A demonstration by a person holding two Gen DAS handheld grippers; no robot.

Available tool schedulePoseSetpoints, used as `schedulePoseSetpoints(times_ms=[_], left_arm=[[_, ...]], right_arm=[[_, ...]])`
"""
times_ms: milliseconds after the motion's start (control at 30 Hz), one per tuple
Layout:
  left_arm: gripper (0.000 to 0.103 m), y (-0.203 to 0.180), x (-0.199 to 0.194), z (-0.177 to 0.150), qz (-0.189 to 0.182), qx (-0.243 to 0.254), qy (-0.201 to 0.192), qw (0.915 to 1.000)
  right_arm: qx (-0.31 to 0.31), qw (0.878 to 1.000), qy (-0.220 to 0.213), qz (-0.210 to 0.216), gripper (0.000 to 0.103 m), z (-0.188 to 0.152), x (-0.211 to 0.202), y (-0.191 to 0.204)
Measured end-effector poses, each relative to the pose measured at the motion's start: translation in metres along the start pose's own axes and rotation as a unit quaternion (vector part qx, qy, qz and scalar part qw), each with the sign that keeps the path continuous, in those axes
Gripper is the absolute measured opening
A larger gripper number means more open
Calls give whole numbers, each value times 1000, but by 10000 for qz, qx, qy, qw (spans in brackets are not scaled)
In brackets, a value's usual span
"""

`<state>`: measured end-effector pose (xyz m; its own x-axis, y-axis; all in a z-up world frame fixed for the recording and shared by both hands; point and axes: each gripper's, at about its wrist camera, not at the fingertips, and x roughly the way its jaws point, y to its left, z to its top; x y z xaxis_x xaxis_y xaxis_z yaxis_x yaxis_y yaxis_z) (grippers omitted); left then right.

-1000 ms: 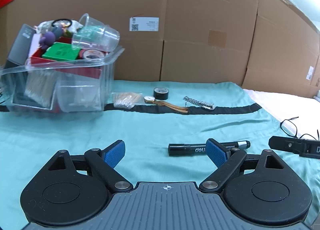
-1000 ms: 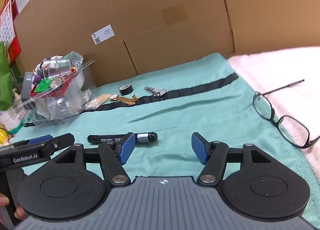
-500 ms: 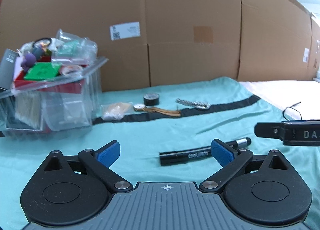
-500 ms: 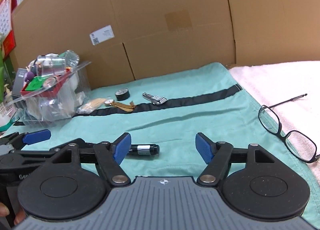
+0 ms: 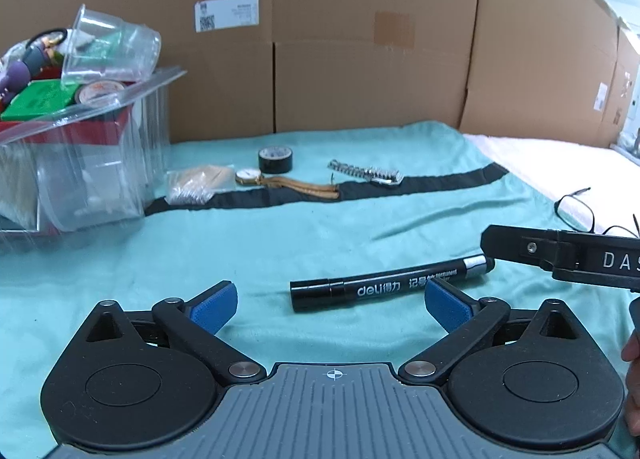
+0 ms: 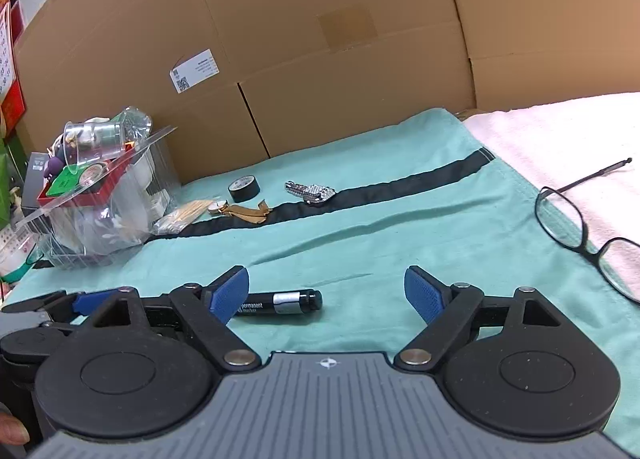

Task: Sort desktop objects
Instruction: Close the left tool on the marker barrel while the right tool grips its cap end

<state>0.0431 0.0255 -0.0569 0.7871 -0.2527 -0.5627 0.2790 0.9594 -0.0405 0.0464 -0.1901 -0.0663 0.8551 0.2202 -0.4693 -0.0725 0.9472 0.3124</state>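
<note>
A black permanent marker (image 5: 384, 288) lies flat on the teal cloth just ahead of my left gripper (image 5: 330, 303), which is open and empty. The marker also shows in the right wrist view (image 6: 286, 303), partly behind the left finger of my right gripper (image 6: 326, 293), which is open and empty. Farther back lie a black tape roll (image 5: 275, 160), a gold watch with a tan strap (image 5: 280, 182), a silver metal watch (image 5: 366, 173) and a small bag of sticks (image 5: 198, 187). A clear plastic bin (image 5: 80, 163) full of items stands at the left.
Black-framed glasses (image 6: 580, 227) lie at the right on the cloth's edge and a pink towel (image 6: 560, 139). A cardboard wall (image 5: 360, 39) closes off the back. A clear cup (image 5: 108, 47) lies on top of the bin. The right gripper's body (image 5: 568, 255) reaches in at the right.
Both grippers have shifted slightly nearer the marker. The right gripper's body reaches farther into the left wrist view. Both jaws stay open and nothing on the cloth has moved.
</note>
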Motion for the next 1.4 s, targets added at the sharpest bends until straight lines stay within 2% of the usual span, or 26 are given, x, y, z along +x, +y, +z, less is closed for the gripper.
schedulePoseSetpoints(times_ms=[100, 167, 233, 433, 667, 800, 933, 1133, 1233, 1400], left_arm=[[103, 1, 4, 0, -16, -30, 109, 9999], [103, 2, 6, 1, -50, -71, 151, 9998], [103, 2, 7, 1, -49, -64, 146, 9999], [103, -6, 13, 4, -133, 89, 223, 9996], [103, -3, 18, 4, -287, -15, 378, 9989], [103, -6, 19, 5, -282, 81, 402, 9988], [103, -11, 20, 5, -433, 183, 392, 9981], [103, -15, 22, 6, -566, 270, 428, 9971], [103, -19, 22, 6, -516, 391, 469, 9968], [103, -18, 23, 6, -524, 384, 468, 9968]], right_arm=[[40, 9999, 52, 125, 85, -1, 4, -1], [101, 9995, 148, 262, 72, 0, 7, -2], [268, 9989, 199, 329, 67, 0, 9, -6], [276, 9988, 266, 294, 68, 1, 12, -5], [288, 9985, 361, 295, 78, 3, 18, -2], [234, 9983, 372, 391, 75, 3, 22, 4], [139, 9985, 404, 341, 72, 2, 22, 9], [0, 9981, 507, 361, 72, 0, 23, 17], [-241, 9982, 508, 210, 73, -2, 23, 26], [-191, 9982, 517, 248, 73, -2, 23, 23]])
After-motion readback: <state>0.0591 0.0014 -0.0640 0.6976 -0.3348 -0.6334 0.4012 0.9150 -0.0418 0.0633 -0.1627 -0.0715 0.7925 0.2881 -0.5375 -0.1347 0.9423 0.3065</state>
